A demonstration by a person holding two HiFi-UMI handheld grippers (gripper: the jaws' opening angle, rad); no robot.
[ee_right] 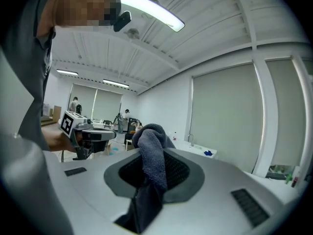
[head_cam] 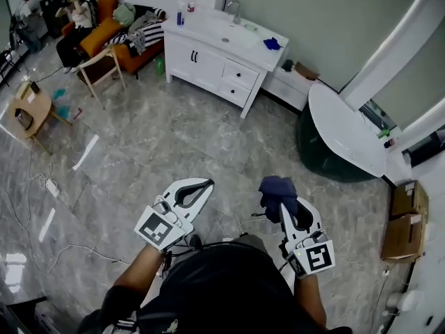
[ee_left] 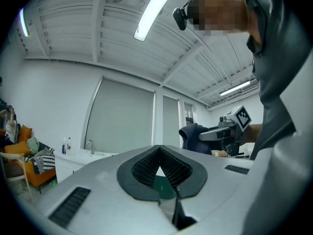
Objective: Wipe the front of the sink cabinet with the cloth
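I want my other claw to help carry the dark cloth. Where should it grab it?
Grab the bunched lump of the cloth that sticks out past the tips of the right claw, coming in from the left. That part is loose and fat; the rest is pinched between the jaws. The left claw is shut, so open it first.

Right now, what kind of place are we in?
Probably a mock home set in a big open workspace, not a real bathroom: a white sink cabinet stands beside an orange sofa, with loose cables on the tiled floor.
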